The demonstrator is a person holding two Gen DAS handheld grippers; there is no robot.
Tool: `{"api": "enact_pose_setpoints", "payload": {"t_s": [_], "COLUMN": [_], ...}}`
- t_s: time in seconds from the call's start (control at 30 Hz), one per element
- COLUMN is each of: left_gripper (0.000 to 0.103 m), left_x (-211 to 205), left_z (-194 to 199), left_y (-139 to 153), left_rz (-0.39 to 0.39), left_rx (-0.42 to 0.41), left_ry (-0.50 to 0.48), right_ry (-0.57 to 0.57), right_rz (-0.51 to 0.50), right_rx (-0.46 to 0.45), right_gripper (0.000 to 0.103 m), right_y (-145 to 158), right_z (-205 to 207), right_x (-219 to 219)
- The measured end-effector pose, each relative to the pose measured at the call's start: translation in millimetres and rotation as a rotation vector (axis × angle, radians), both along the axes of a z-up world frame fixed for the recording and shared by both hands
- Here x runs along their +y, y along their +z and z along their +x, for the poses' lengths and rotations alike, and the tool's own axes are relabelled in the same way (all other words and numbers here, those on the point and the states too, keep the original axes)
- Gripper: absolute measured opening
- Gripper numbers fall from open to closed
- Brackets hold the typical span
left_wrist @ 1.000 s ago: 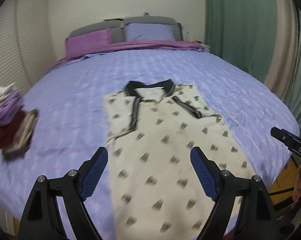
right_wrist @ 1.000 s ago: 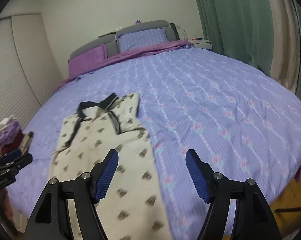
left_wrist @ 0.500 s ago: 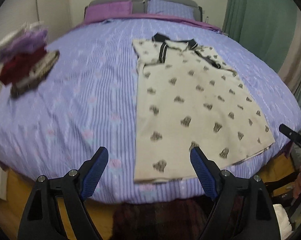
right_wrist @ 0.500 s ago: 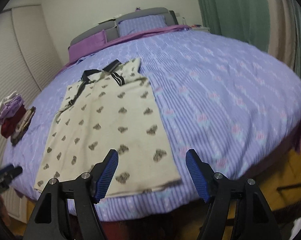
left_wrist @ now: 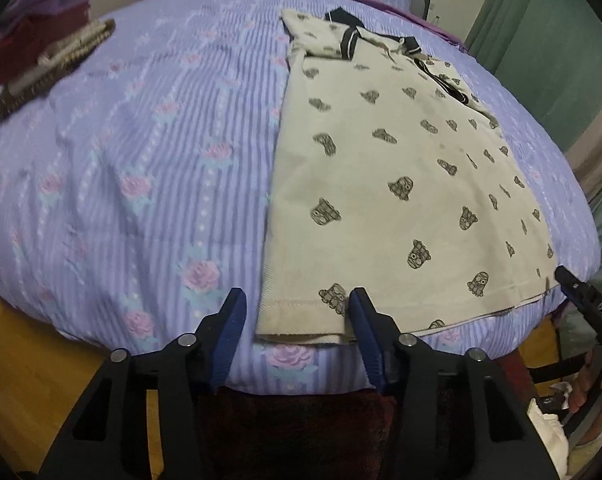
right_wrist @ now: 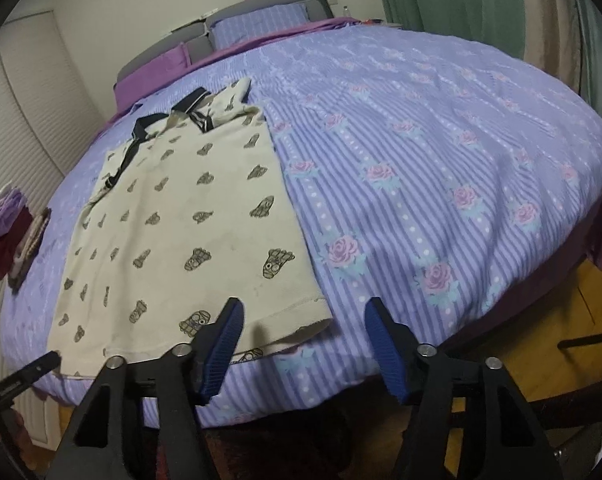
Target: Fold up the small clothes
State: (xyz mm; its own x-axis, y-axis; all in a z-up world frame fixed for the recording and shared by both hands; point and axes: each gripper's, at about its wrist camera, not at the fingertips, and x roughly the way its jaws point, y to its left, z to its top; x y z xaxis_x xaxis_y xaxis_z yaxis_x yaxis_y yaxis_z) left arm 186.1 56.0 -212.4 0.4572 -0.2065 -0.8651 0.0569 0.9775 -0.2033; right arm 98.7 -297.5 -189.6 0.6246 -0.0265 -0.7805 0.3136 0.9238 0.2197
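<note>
A cream polo shirt (left_wrist: 385,184) with dark prints and a black collar lies flat on the purple floral bedspread (left_wrist: 141,168), sleeves folded in, hem toward me. It also shows in the right wrist view (right_wrist: 189,240). My left gripper (left_wrist: 297,320) is open, its jaws astride the hem's left corner. My right gripper (right_wrist: 303,330) is open, its jaws astride the hem's right corner. The right gripper's tip (left_wrist: 581,300) shows at the left view's right edge, and the left gripper's tip (right_wrist: 25,372) at the right view's left edge.
A pile of folded clothes (left_wrist: 41,48) sits on the bed's left side, also visible in the right wrist view (right_wrist: 9,240). Pillows (right_wrist: 257,20) and headboard are at the far end. Green curtains (right_wrist: 461,0) hang on the right. Wooden floor (right_wrist: 561,320) lies below the bed's edge.
Both grippers have drawn back from over the shirt to the bed's near edge and lowered to the hem, each now astride one hem corner. Both stay open.
</note>
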Motion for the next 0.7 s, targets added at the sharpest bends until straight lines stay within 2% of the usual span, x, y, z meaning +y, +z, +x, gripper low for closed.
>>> {"api": "enact_pose_setpoints", "payload": {"t_s": [0.07,0.13,0.27,0.33,0.4,0.5,0.7], "left_gripper": [0.048,0.04,0.025,0.015,0.012,0.009,0.009], "left_x": [0.1,-1.4,-3.6,-5.5,-6.1,-4.0,-2.8], "left_z": [1.9,3.2,4.7,3.3,2.2,-1.5,-15.2], "left_y": [-3.5,-6.3,-7.0,-4.1,-0.8,9.0,48.7], "left_rz": [-0.021,-0.03,-0.042,-0.038,-0.026,-0.04,-0.036], "left_rx": [0.014,0.018,0.02,0.011,0.007,-0.009,-0.12], "left_ry": [0.005,0.004,-0.009,-0.015,-0.018,0.002,0.031], "right_ry": [0.004,0.007,0.022,0.028,0.034,0.024,-0.002], "right_rz": [-0.003,0.008,0.04,0.062,0.063,0.05,0.048], "right_rx": [0.0,0.013,0.034,0.041,0.037,0.017,-0.102], "right_gripper": [0.059,0.05,0.039,0.024,0.013,0.008,0.006], "right_y": [-2.4,-6.1,-13.0,-14.6,-12.8,-3.1,39.9], "right_z": [2.5,6.1,10.1,10.5,9.6,5.4,-7.8], "right_x": [-0.3,-1.8,-2.5,-3.7,-2.8,-1.6,-4.4]}}
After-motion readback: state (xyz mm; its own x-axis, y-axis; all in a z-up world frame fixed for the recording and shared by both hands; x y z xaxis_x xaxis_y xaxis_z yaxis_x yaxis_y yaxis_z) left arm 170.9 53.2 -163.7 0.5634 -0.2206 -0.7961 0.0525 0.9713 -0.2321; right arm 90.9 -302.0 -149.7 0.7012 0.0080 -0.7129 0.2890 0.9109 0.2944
